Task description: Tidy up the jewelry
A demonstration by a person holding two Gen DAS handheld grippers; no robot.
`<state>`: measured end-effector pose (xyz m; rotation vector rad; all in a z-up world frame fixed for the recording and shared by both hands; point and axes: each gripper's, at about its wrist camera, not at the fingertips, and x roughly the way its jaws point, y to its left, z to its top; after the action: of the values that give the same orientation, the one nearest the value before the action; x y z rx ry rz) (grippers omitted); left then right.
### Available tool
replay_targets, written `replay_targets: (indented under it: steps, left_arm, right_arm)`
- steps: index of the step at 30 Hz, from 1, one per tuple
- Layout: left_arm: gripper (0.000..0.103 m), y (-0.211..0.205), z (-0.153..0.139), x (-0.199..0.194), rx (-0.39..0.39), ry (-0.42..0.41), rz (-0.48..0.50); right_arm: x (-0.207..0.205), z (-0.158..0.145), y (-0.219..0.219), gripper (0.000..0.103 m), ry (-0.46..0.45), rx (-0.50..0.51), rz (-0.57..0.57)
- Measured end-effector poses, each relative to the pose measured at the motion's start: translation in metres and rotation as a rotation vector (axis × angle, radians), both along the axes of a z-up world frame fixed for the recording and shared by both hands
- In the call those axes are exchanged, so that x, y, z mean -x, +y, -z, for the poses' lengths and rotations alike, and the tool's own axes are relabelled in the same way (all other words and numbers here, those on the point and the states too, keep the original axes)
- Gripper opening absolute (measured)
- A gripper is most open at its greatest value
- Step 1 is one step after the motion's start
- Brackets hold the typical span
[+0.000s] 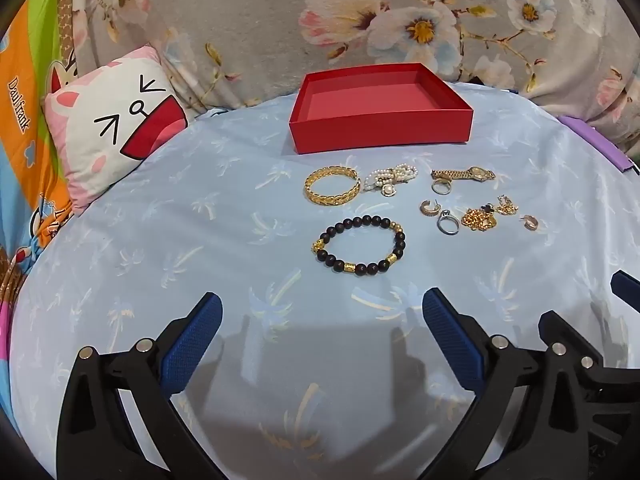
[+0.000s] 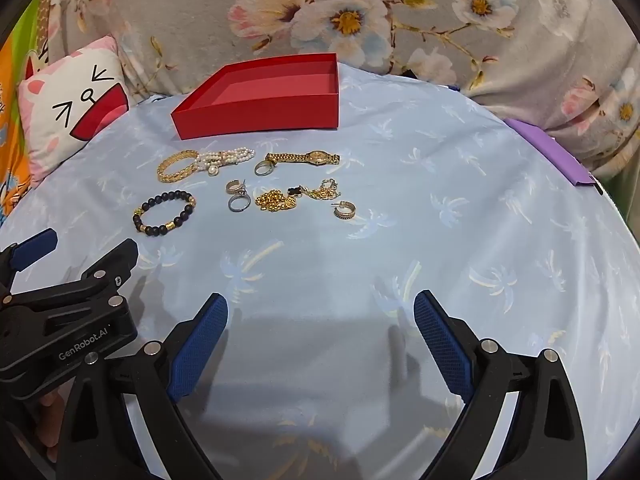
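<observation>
An empty red box (image 1: 380, 128) (image 2: 260, 118) sits at the far side of the light-blue cloth. In front of it lie a gold bangle (image 1: 331, 186) (image 2: 176, 166), a pearl bracelet (image 1: 390, 178) (image 2: 224, 159), a gold watch (image 1: 464, 173) (image 2: 304, 157), a black bead bracelet (image 1: 359, 249) (image 2: 164, 212), a gold chain (image 1: 482, 216) (image 2: 296, 196), rings (image 1: 446, 222) (image 2: 239, 202) and hoop earrings (image 1: 530, 222) (image 2: 345, 210). My left gripper (image 1: 322, 312) is open and empty, just short of the bead bracelet. My right gripper (image 2: 320, 312) is open and empty, nearer than the chain.
A cat-face cushion (image 1: 116, 128) (image 2: 68, 108) lies at the left. A floral blanket (image 1: 280, 20) (image 2: 400, 8) backs the cloth. A purple strip (image 1: 596, 144) (image 2: 548, 152) lies at the right edge. The left gripper's body (image 2: 68, 316) shows at the right wrist view's left.
</observation>
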<state>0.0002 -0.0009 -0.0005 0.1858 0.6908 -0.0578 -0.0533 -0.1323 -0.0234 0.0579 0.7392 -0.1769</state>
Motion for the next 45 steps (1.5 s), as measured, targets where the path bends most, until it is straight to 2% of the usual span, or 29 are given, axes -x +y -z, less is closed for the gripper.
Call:
replay_targets:
  steps: [8,45]
  left_arm:
    - [0.097,-0.011,0.003,-0.001,0.002,0.01,-0.005]
    - [0.098,-0.001,-0.001,-0.001,0.022,0.004,0.017]
  right_arm:
    - [0.0,0.001,-0.001,0.092,0.002,-0.005,0.008]
    - [0.004,-0.005,0.0,0.093,-0.011,0.026,0.018]
